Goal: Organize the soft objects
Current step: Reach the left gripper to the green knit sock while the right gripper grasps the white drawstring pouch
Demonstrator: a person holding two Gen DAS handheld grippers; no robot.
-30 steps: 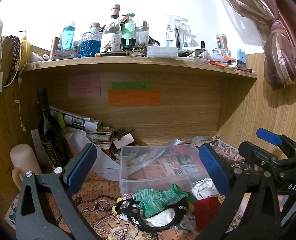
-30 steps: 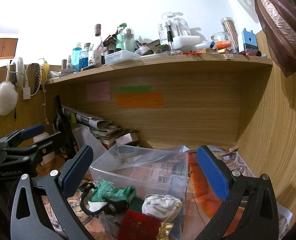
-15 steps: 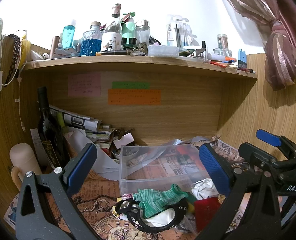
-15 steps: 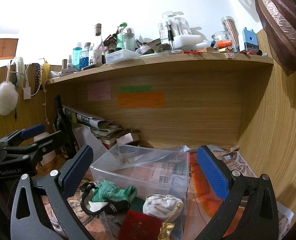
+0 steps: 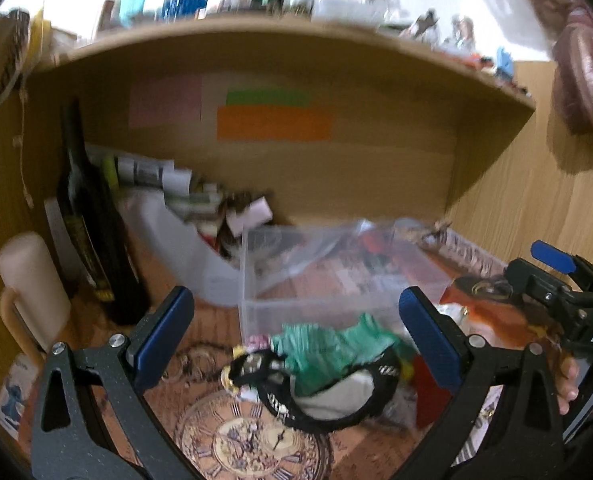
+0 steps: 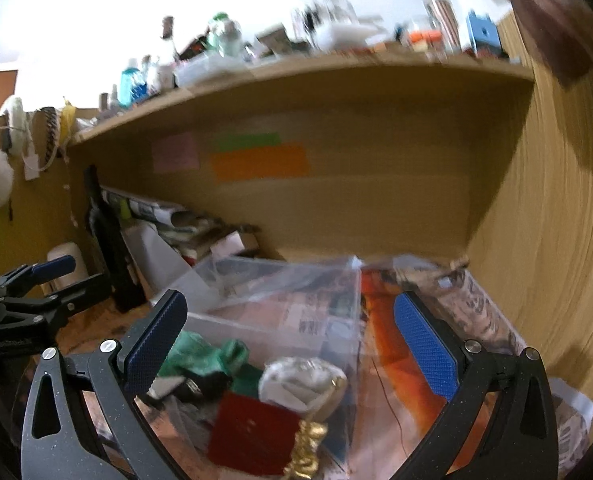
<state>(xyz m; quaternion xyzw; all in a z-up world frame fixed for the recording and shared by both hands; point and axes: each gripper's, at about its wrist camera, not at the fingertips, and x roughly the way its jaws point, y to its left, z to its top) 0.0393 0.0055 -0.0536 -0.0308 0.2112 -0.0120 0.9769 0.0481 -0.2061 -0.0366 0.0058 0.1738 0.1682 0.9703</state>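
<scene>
Left wrist view: my left tool (image 5: 296, 334) is spread, gripping nothing, the green cloth (image 5: 328, 350) between its fingers before the clear box (image 5: 336, 280). My right tool (image 6: 290, 340) gapes too, the white cloth (image 6: 300, 384) between its fingers.

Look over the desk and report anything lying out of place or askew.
The soft items sit heaped in front of the clear plastic box rather than inside it: a green cloth draped over a black strap, beside a white bundle. Both grippers are open, holding nothing.
</scene>
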